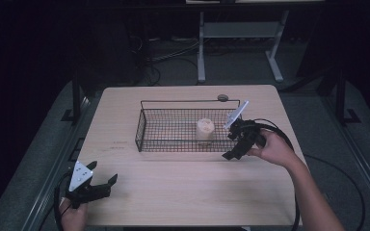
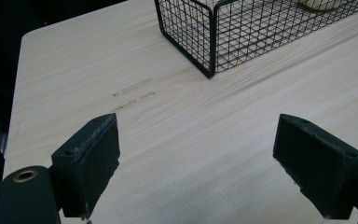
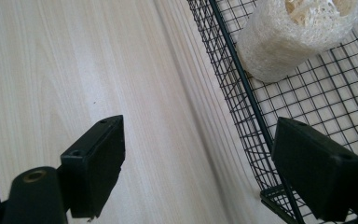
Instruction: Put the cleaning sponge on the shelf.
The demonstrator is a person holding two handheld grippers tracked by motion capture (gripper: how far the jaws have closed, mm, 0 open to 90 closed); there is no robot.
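Loofah sits upright inside wire basket, right half, mid bench. My right gripper at basket's near right corner, fingers spread apart, holding nothing, loofah just beyond them. Left gripper well apart, near left, fingers also spread over bare bench.

Left claw low at near-left, jaws spread wide; right claw likewise agape, arm outstretched.

A pale, fibrous loofah piece is standing upright inside the black wire basket, sitting toward its right end, its porous cut face pointing up.
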